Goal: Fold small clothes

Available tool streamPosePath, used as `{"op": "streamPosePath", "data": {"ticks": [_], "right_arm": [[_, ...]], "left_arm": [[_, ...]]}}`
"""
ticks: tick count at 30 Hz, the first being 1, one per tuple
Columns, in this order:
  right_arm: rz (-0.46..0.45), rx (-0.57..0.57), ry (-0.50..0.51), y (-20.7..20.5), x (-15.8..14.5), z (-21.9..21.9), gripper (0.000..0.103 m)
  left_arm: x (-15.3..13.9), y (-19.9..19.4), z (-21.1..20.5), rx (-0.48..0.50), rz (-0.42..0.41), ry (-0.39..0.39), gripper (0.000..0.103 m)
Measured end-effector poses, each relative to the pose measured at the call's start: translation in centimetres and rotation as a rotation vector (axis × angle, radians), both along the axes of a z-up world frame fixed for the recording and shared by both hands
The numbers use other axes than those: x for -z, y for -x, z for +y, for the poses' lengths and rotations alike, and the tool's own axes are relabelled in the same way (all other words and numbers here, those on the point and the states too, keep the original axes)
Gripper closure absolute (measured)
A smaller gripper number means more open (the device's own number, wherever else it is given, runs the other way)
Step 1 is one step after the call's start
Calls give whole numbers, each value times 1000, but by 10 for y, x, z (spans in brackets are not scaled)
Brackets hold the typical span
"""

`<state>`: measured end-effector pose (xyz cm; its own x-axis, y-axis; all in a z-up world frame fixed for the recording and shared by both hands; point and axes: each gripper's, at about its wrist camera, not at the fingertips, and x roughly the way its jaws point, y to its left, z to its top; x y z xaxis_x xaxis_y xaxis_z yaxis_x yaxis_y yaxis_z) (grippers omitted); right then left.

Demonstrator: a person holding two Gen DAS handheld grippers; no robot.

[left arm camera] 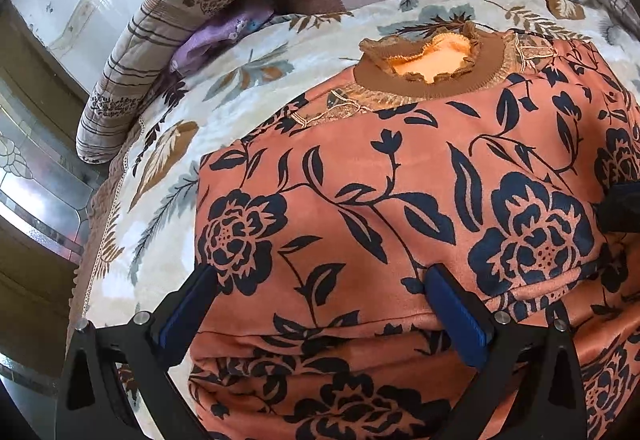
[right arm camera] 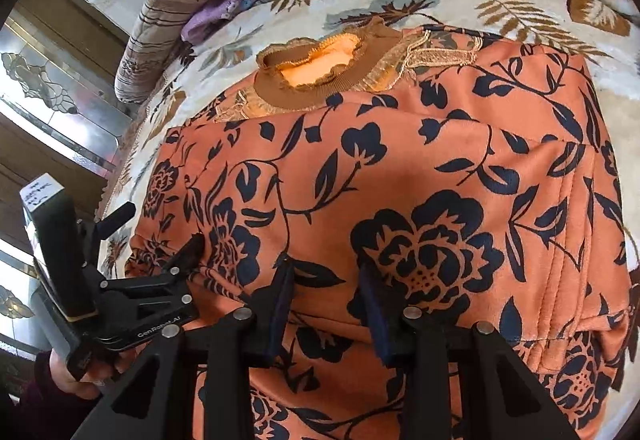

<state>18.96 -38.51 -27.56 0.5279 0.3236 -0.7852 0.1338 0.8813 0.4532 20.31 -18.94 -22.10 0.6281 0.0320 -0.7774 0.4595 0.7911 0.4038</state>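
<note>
An orange top (left arm camera: 400, 179) with dark navy flowers lies on the bed, its sides folded in, its brown ribbed collar (left arm camera: 432, 59) at the far end. It also shows in the right wrist view (right arm camera: 400, 159). My left gripper (left arm camera: 320, 280) is open, its blue-padded fingers spread wide over the near fold of the top. My right gripper (right arm camera: 326, 268) is open with a narrower gap, its fingers resting on the near edge of the top. The left gripper also shows at the left of the right wrist view (right arm camera: 160, 272), by the top's near-left corner.
A cream blanket (left arm camera: 248, 71) with brown and grey leaves covers the bed. A striped pillow (left arm camera: 152, 39) and a purple cloth (left arm camera: 224, 31) lie at the far left. A mirrored cabinet (left arm camera: 36, 179) stands beyond the bed's left edge.
</note>
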Motion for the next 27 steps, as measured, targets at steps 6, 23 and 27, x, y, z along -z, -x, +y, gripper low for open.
{"op": "streamPosePath", "data": {"ticks": [6, 23, 27], "right_arm": [[-62, -39, 3, 5, -12, 11, 64], [-71, 65, -28, 47, -24, -20, 41], [-83, 83, -13, 71, -27, -27, 41]], "left_arm": [[-11, 8, 9, -10, -14, 32, 0], [-47, 46, 79, -28, 44, 83, 0], [-51, 65, 138, -93, 83, 108, 0]]}}
